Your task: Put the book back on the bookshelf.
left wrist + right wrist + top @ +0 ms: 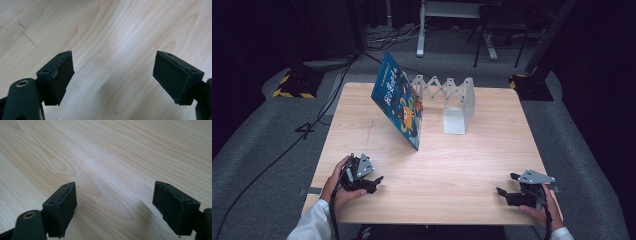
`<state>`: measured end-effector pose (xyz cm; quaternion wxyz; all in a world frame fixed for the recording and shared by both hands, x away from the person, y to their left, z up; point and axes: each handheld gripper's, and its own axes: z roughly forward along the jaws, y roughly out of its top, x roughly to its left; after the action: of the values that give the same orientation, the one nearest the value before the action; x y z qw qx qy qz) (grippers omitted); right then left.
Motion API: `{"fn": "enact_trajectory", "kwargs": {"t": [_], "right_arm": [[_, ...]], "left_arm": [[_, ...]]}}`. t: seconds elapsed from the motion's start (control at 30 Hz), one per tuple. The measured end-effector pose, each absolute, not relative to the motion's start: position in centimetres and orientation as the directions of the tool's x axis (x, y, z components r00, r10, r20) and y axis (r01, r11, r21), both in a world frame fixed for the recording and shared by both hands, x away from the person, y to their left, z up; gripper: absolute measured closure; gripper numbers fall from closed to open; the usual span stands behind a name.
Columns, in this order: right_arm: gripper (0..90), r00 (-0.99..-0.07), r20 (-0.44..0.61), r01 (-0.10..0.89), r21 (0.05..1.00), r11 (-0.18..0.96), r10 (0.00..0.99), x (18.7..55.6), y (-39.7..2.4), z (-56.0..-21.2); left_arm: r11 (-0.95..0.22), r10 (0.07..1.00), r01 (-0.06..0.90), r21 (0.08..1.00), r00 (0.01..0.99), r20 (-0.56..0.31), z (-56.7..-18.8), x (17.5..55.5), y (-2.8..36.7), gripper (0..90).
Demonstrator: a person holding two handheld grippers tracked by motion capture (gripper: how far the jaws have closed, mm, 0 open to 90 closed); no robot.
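High view: a blue picture book [399, 102] stands tilted against the white accordion book rack [452, 100] at the bench [437, 165] far side; the rack's end slot is empty. Left tool [377, 181] and right tool [503, 186] rest near the front corners, well apart from the book.

Left gripper view: left tool [112, 75] spread, bare wood between.

Right gripper view: right tool [113, 202] likewise spread, holding nothing.

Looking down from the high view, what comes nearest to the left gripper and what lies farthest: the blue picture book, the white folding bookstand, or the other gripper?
From the left gripper:
1. Blue picture book, leaning upright, just beyond it toward the table's middle.
2. White folding bookstand, behind the book, toward the far edge.
3. Right gripper, across the table at the near right corner.
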<state>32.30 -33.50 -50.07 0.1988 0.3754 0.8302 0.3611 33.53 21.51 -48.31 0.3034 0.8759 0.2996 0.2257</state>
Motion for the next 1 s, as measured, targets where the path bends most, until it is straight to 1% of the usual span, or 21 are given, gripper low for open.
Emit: {"fn": "enact_trajectory", "kwargs": {"t": [0.23,0.43,0.53,0.6,0.77,1.0], "right_arm": [[19.8,-0.613,-0.059,0.498,0.746,0.443,0.788,31.8,-34.5,-50.1],[19.2,-0.588,-0.046,0.52,0.743,0.421,0.807,31.6,-35.0,-50.3],[18.2,-0.587,-0.042,0.52,0.746,0.416,0.808,31.5,-35.1,-50.4],[18.0,-0.584,-0.015,0.538,0.742,0.401,0.811,31.6,-35.2,-50.5],[17.5,-0.583,-0.006,0.545,0.739,0.396,0.813,31.7,-35.3,-50.5],[17.5,-0.583,-0.006,0.545,0.739,0.396,0.812,31.7,-35.3,-50.5]], "left_arm": [[-0.636,0.663,0.416,0.649,0.725,0.185,-49.4,32.4,22.1,17.1],[-0.597,0.684,0.441,0.67,0.716,0.139,-49.8,31.5,22.8,17.1],[-0.558,0.706,0.466,0.686,0.701,0.098,-50.1,31.2,23.3,17.0],[-0.518,0.722,0.483,0.706,0.689,0.058,-50.4,31.1,23.8,17.0],[-0.488,0.727,0.531,0.692,0.687,-0.014,-50.5,31.1,24.7,16.9],[-0.49,0.731,0.534,0.69,0.682,-0.008,-50.5,31.1,24.7,15.9]]}}
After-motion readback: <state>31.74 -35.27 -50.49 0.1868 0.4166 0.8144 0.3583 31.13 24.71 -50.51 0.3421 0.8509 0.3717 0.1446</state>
